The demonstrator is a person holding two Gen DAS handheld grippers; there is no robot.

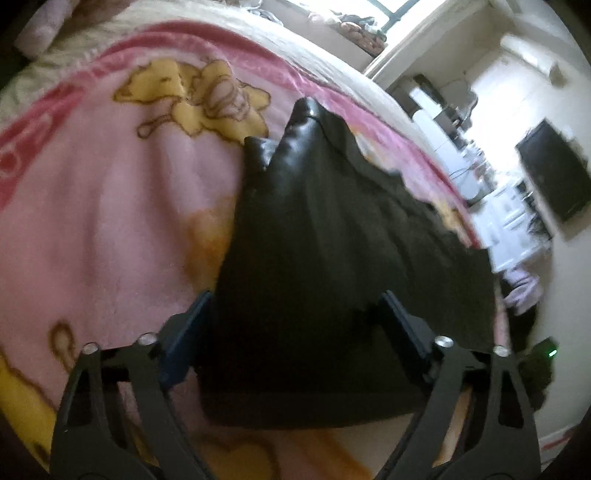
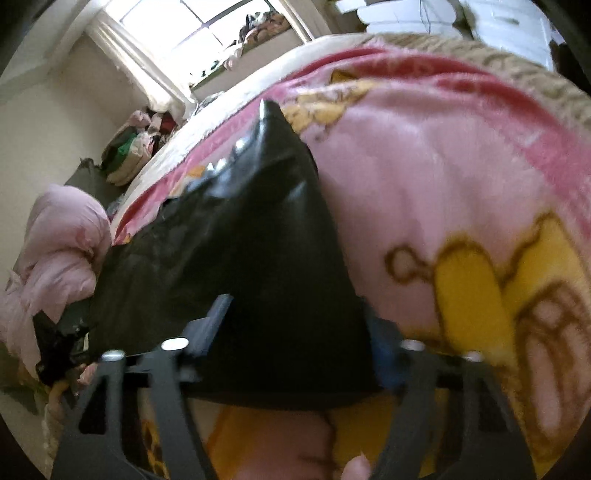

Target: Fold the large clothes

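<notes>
A: Looking at the black glossy leather-like garment (image 1: pixel 332 229), it lies flat on the pink fleece blanket with yellow cartoon print (image 1: pixel 110 206), which covers the bed. One pointed corner sticks up at the far end, and its near edge sits right at both tools.

B: Tongs?

A: Left gripper (image 1: pixel 295 314) stands wide, blue-padded fingers (image 1: pixel 192 325) straddling the near edge with cloth between them, not pinched as far as I can tell. Right gripper (image 2: pixel 295 317) is narrower, also straddling the near edge at the other side. Its view is blurred, so I cannot tell whether the pads press yet.

B: Step?

A: My read: taking hold of the near hem at two points to fold it away over the rest.

B: How to do it well?

A: Get both pads fully over the hem before closing, since the slick material may slip. Pinch the top layer only, not the blanket. Lift both sides evenly, keep the edge taut between them, and carry it toward that far pointed corner.

B: Surroundings?

A: Pale pink puffy bundle (image 2: pixel 59 251) past the garment's left end, bright window (image 2: pixel 192 26) beyond the bed, dark flat screen on the wall (image 1: pixel 554 173).
</notes>
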